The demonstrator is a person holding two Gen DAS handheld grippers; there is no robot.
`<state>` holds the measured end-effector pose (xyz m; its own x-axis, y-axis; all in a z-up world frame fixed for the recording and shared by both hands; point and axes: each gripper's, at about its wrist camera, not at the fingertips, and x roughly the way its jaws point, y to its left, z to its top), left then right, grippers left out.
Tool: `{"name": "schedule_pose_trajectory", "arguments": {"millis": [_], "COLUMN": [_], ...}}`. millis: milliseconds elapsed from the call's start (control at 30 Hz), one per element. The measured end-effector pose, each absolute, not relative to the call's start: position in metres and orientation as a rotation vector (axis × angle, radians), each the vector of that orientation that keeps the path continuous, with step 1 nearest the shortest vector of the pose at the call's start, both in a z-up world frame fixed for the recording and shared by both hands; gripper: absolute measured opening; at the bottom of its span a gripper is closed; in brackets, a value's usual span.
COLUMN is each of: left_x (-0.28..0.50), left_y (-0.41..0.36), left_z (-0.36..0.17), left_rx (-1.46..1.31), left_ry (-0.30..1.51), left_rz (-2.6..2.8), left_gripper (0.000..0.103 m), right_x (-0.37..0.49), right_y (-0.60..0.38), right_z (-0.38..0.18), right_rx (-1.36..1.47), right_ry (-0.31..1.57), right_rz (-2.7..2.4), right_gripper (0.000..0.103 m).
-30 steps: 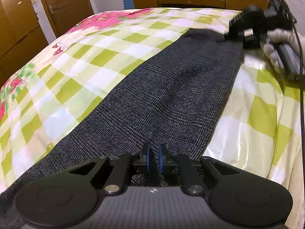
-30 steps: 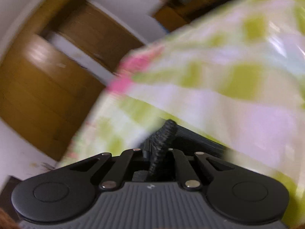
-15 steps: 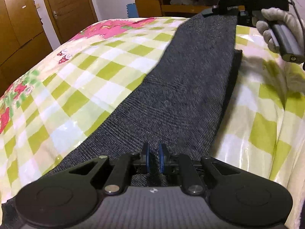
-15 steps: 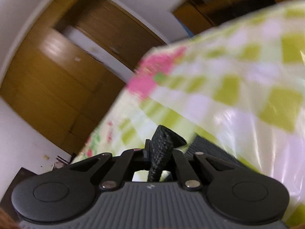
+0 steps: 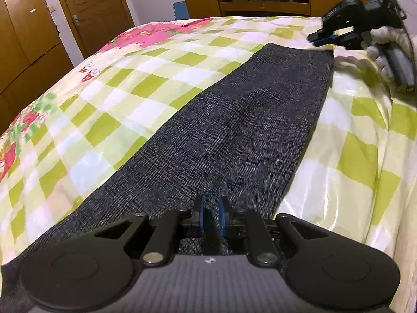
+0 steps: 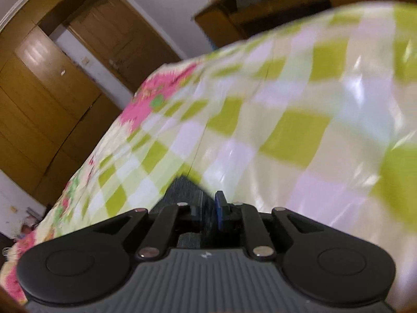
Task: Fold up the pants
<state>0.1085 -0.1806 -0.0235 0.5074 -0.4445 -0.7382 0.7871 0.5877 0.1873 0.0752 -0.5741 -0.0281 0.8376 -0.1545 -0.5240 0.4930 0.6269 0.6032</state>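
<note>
The dark grey checked pants [image 5: 234, 130] lie flat in a long strip on the bed. My left gripper [image 5: 210, 219] is shut on their near end, with cloth between its blue pads. My right gripper [image 5: 323, 37], held in a white-gloved hand, is at the far right corner of the strip, just above the cloth. In the right wrist view a corner of the pants [image 6: 179, 193] lies under my right gripper [image 6: 208, 208], whose pads stand slightly apart with cloth showing between them.
The bed has a glossy green-and-white checked cover [image 5: 130, 99] with pink flowers at the far left. A wooden shelf unit [image 5: 260, 0] stands behind the bed. Wooden doors and wardrobes [image 5: 91, 7] are at the left.
My right gripper had lifted the far end of the pants high. It has come back down and the far end now lies flat on the bed. The left gripper has stayed put.
</note>
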Motion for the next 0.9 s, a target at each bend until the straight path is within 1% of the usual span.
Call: {"name": "schedule_pose_trajectory", "arguments": {"millis": [133, 200, 233, 300, 367, 433, 500, 767, 900], "left_x": [0.103, 0.102, 0.102, 0.101, 0.101, 0.1, 0.099, 0.103, 0.102], "left_y": [-0.166, -0.16, -0.157, -0.155, -0.152, -0.151, -0.148, -0.132, -0.126], "left_z": [-0.022, -0.023, -0.024, -0.025, -0.024, -0.023, -0.023, -0.031, -0.024], "left_rx": [0.545, 0.538, 0.544, 0.548, 0.53, 0.522, 0.522, 0.473, 0.475], "left_ry": [0.693, 0.697, 0.698, 0.697, 0.693, 0.687, 0.678, 0.697, 0.679], "left_rz": [-0.767, -0.757, -0.751, -0.738, -0.735, -0.731, -0.727, -0.695, -0.685], "left_gripper": [0.028, 0.028, 0.029, 0.029, 0.029, 0.029, 0.029, 0.029, 0.029], "right_x": [0.057, 0.041, 0.037, 0.038, 0.047, 0.056, 0.065, 0.041, 0.067], "right_y": [-0.572, -0.559, -0.553, -0.547, -0.545, -0.543, -0.539, -0.521, -0.519], "right_z": [-0.023, -0.024, -0.027, -0.036, -0.048, -0.055, -0.054, -0.054, -0.065], "right_rx": [0.858, 0.89, 0.899, 0.915, 0.972, 1.027, 1.021, 1.053, 1.116], "right_ry": [0.456, 0.488, 0.512, 0.572, 0.588, 0.598, 0.599, 0.625, 0.577], "right_rz": [-0.366, -0.328, -0.32, -0.328, -0.317, -0.294, -0.289, -0.233, -0.212], "right_gripper": [0.015, 0.024, 0.027, 0.028, 0.028, 0.032, 0.036, 0.038, 0.04]}}
